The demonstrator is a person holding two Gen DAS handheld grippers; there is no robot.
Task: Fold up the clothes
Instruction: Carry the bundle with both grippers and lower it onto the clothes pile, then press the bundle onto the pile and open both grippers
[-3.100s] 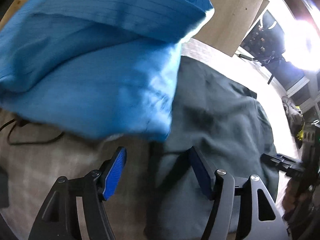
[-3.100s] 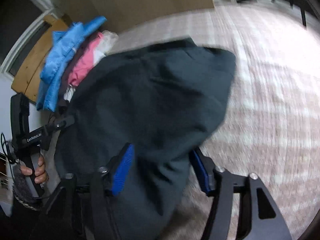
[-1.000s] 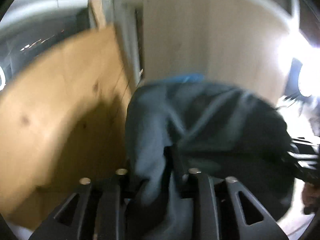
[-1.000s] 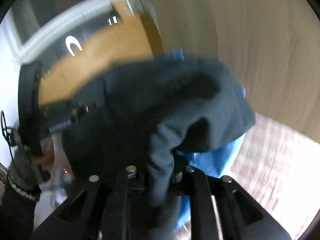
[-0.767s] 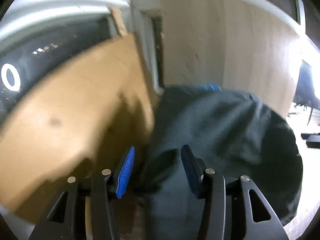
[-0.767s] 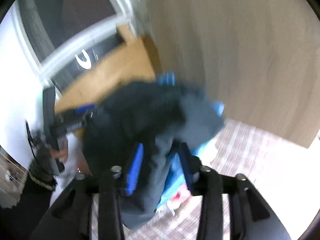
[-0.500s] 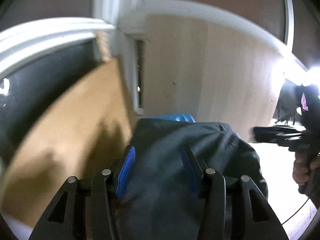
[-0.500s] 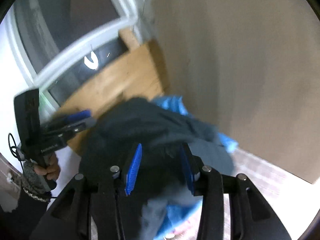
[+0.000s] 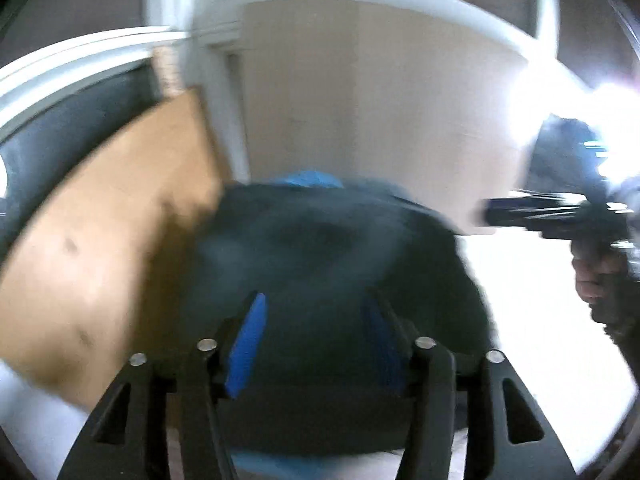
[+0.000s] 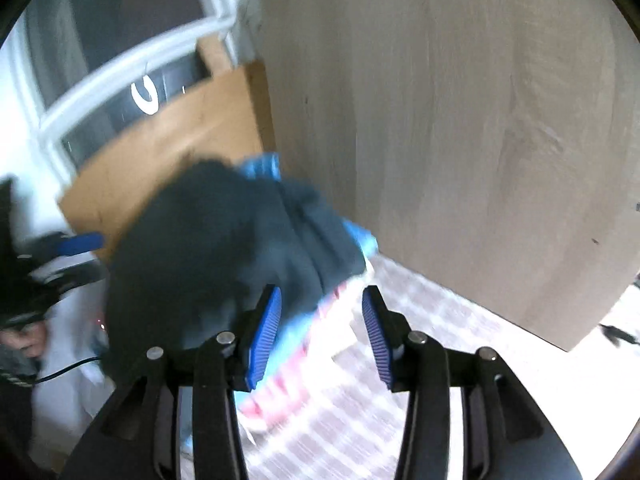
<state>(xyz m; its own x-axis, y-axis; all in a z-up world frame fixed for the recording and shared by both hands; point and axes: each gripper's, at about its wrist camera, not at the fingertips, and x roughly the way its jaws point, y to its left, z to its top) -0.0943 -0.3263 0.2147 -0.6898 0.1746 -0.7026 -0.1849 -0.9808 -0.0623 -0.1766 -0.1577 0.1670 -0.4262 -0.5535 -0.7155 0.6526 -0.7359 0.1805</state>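
In the left wrist view, the brown board (image 9: 108, 240) filled the left of the frame, leaning against the wall. The dark garment (image 9: 328, 256) occupied the centre and lower centre, mounded on a stack with blue cloth (image 9: 308, 179) showing at its far edge. The left gripper (image 9: 316, 340) stood at bottom centre, its fingers (image 9: 246, 344) spreading apart with the dark garment seen between and beyond them; the pads did not appear to press on the cloth, though blur limited certainty. At the right edge a hand (image 9: 596, 276) carried the other tool.

In the right wrist view, the left tool showed as a blur at centre left. The dark garment (image 10: 224, 256) lay in the centre left, directly ahead of and left of the right gripper (image 10: 322, 332). Its fingers (image 10: 264, 336) were also spreading; between them only blue and pink cloth (image 10: 288, 368) of the stack and the checked floor covering (image 10: 344, 432) were seen, no fabric pinched. A pale wooden panel (image 10: 480, 140) filled the right.

Judgement: the garment appeared released onto the stack. Its long axis ran roughly left to right across the left view. It lay squarely before the left fingers and off to the left of the right fingers, so the left hand was the nearer.
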